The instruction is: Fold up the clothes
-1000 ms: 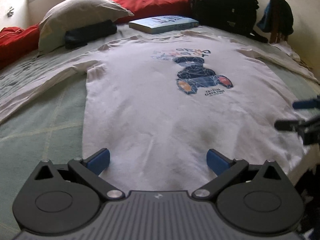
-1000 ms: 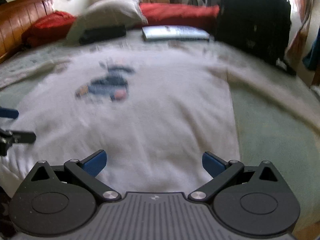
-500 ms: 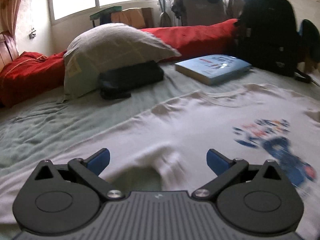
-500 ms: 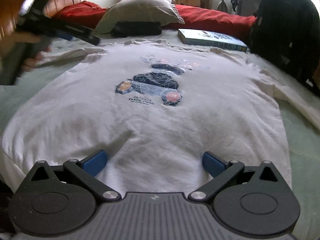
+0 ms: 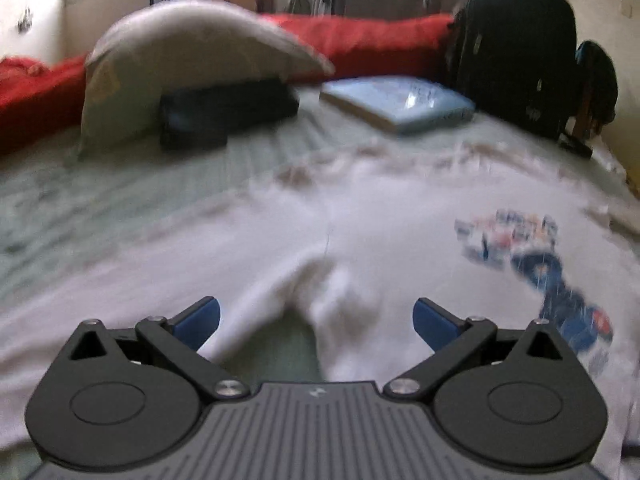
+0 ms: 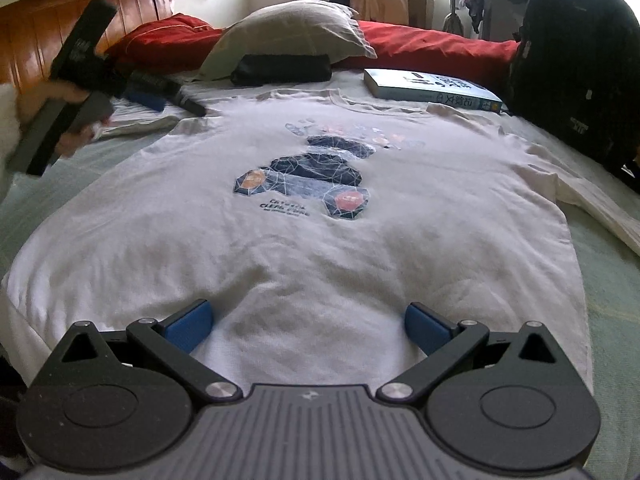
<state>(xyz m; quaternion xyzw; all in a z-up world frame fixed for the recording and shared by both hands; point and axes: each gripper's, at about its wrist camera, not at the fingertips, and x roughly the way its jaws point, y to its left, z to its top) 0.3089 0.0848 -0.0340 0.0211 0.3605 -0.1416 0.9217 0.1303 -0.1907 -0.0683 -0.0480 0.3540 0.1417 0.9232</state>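
Shirt: I see the white T-shirt [image 6: 320,248] spread flat, print side up, on the pale green bedspread [image 6: 612,280], collar toward the pillows and hem nearest my right camera.
Print: a dark blue figure with orange patches [image 6: 308,184] sits mid-chest; in the left view it is smeared by motion blur [image 5: 560,280].
Left gripper: my left gripper [image 5: 316,316] has its blue pads spread wide and grips nothing; it hangs over the shirt's left armpit, where sleeve and body split and a wedge of green bedspread shows between them.
Left gripper from the right view: it appears at far left [image 6: 160,94], held in the person's hand [image 6: 68,120] above the left sleeve [image 6: 136,124]; I cannot tell whether it touches the cloth.
Right gripper: my right gripper [image 6: 308,324] is also wide open and empty, just over the hem at the shirt's centre.
Right sleeve: it lies stretched out toward the right edge [image 6: 600,208].
Beyond the collar: a grey pillow [image 6: 288,36] leaning on a black pouch [image 6: 280,68], a blue book [image 6: 432,88], a red blanket [image 6: 436,48], and a black backpack [image 6: 576,72] at the right.
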